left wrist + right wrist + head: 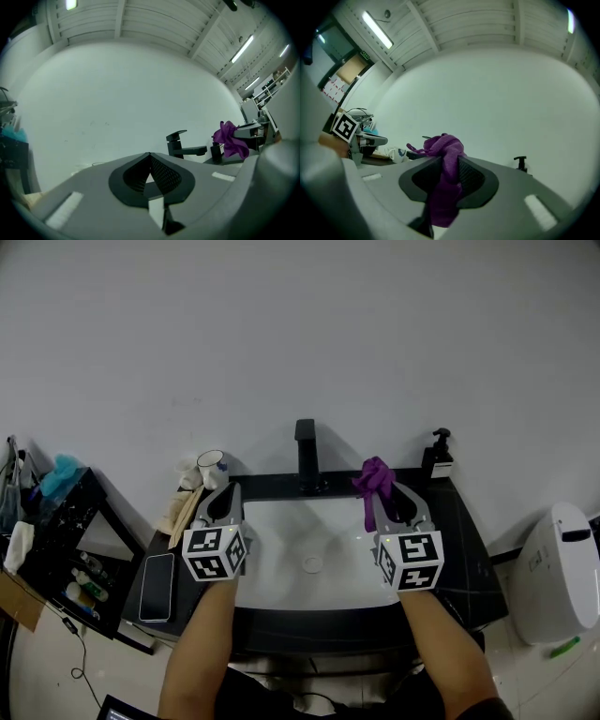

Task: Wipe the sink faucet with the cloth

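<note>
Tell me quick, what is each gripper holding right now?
Left gripper: closed, holding nothing.
Right gripper: closed on the purple cloth.

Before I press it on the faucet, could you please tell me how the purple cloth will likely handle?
The cloth bunches past the right gripper tips and hangs limp between its jaws, so it is probably floppy and light. Its surface looks woven, so it may drag rather than slide on the faucet.
</note>
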Demonstrator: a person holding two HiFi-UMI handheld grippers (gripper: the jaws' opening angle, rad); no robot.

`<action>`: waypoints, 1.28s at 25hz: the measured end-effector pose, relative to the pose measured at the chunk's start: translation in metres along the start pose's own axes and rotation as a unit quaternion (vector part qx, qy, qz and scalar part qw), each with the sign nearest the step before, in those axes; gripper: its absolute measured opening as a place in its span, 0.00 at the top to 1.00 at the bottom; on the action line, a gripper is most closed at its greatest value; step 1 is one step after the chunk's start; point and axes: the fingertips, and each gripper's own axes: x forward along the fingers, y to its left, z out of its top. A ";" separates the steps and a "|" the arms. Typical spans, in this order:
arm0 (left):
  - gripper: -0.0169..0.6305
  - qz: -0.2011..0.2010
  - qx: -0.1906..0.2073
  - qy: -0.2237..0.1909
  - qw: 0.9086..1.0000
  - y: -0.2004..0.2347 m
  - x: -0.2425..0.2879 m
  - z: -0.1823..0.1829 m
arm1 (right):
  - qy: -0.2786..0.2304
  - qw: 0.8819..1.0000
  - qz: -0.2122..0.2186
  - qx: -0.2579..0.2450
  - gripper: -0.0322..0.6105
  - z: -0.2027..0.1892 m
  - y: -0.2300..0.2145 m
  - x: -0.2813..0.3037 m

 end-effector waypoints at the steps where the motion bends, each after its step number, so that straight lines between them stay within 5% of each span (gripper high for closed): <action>1: 0.95 0.002 -0.001 -0.003 1.000 0.000 -0.001 0.003 | -0.002 1.000 0.002 0.000 0.79 0.000 0.001 0.000; 6: 0.95 0.004 0.001 0.011 1.000 -0.011 -0.001 -0.005 | 0.016 0.999 0.031 -0.002 0.79 -0.012 0.007 0.004; 12: 0.95 -0.017 0.045 0.014 0.999 -0.030 0.001 -0.004 | 0.020 0.999 0.037 -0.022 0.80 -0.013 0.012 0.008; 22: 0.95 -0.011 0.038 0.016 0.999 -0.024 0.001 -0.005 | 0.014 0.999 0.040 -0.028 0.80 -0.013 0.015 0.008; 32: 0.95 -0.014 0.074 0.029 0.997 -0.030 0.004 -0.012 | 0.012 0.998 0.043 -0.038 0.80 -0.013 0.016 0.008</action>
